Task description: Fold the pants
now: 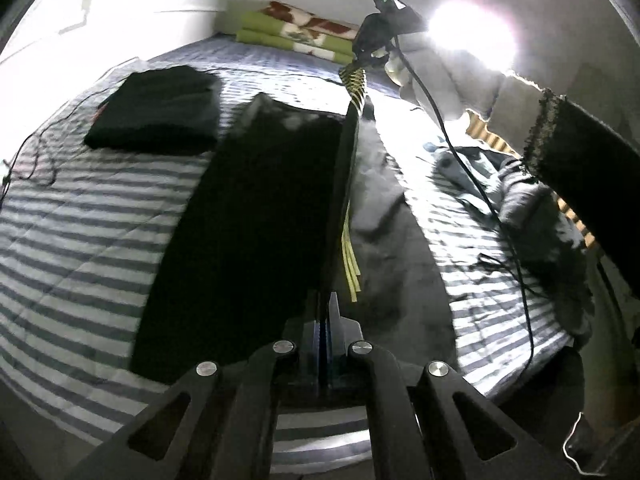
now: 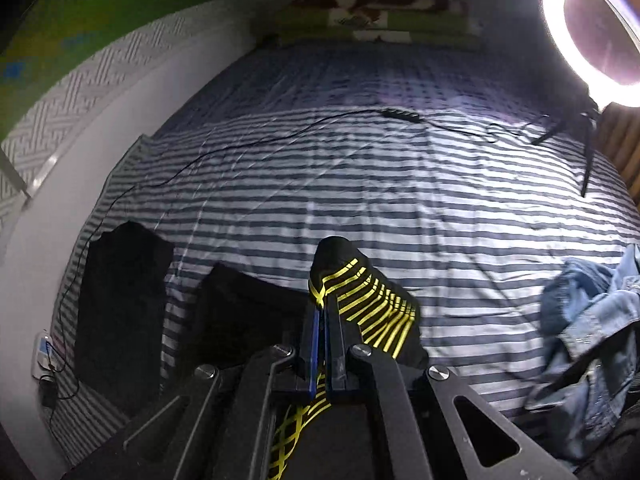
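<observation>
striped bedsheet (image 2: 400, 200), ring light (image 2: 592, 28), jeans (image 2: 592, 340)

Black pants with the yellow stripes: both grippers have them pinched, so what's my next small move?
Probably carry both ends left and lower them. The left gripper and right gripper are each shut on the black pants, holding one edge taut above the striped bedsheet while the rest lies flat, so the lifted half looks ready to fold over.

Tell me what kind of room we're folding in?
Most likely a bedroom: the pants lie on a bed with a striped sheet, folded blankets are stacked at its far end, and a ring light stands beside it.
</observation>
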